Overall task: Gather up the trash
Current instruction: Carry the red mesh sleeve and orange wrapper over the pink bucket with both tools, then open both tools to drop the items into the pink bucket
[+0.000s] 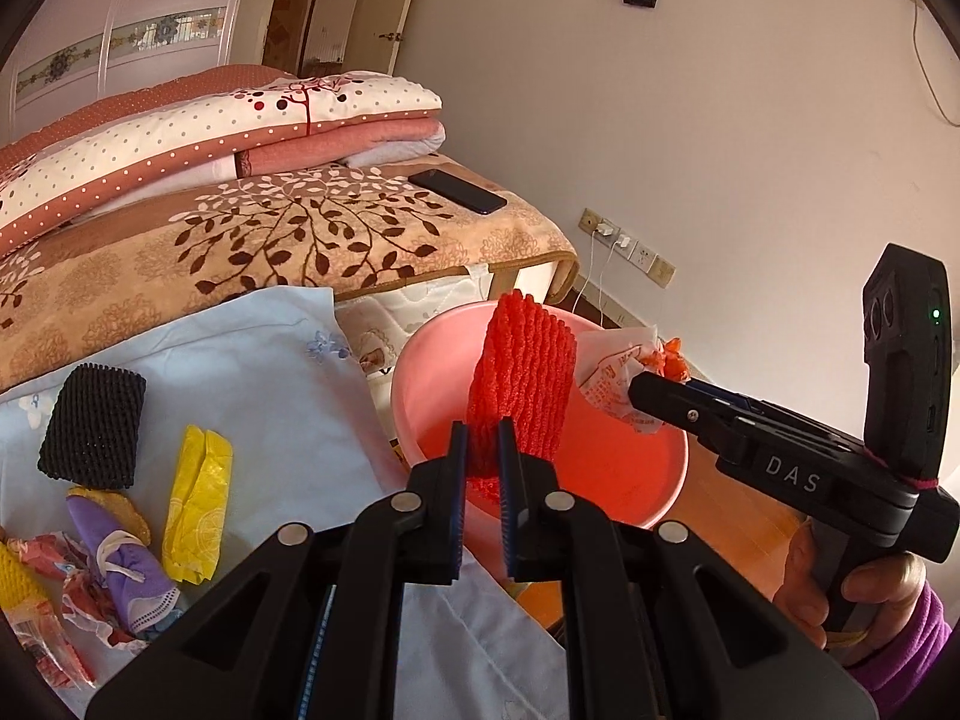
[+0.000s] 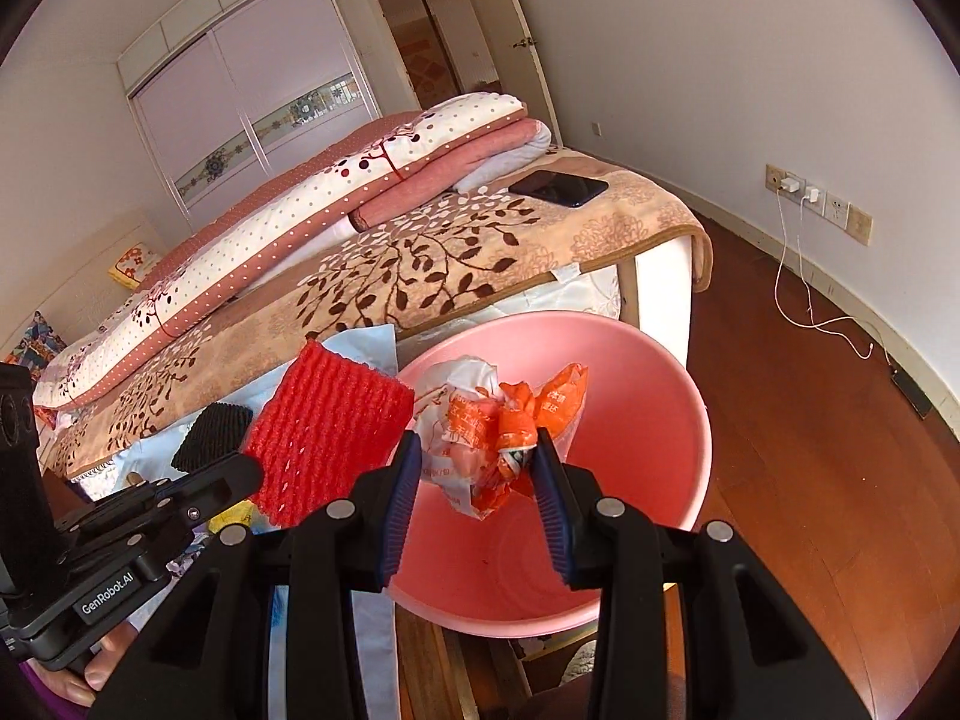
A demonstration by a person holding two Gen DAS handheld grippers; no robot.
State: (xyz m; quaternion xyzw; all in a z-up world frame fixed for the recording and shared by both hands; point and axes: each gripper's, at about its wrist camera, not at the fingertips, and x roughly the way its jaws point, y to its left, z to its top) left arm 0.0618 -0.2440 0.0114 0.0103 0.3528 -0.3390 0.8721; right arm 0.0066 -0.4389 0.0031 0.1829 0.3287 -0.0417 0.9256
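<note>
Over the pink basin (image 1: 624, 498), beside the bed, I have both grippers holding trash. My left gripper (image 1: 483, 450) has its tongs clamped together on the lower edge of a red foam net sleeve (image 1: 522, 372), which stands up above the blue pads and hangs over the basin's near-left rim. My right gripper (image 2: 477, 456) is clamped on a crumpled white and orange wrapper (image 2: 492, 426), the wad filling the gap between the pads, and it hangs over the basin's hollow; in the left wrist view that wrapper sticks out past the right gripper's tip above the far rim. More trash lies on the light blue cloth (image 1: 258, 372) spread over the bed: a black foam net sleeve (image 1: 93, 426), a yellow wrapper (image 1: 198, 504) just beside it, a purple cloth scrap (image 1: 120, 558), and some red and yellow bits at the edge of the view, too cramped for me to name. A dark phone (image 1: 459, 191) rests on the leaf-patterned blanket (image 1: 270, 240) near the folded quilts (image 1: 240, 126).
</note>
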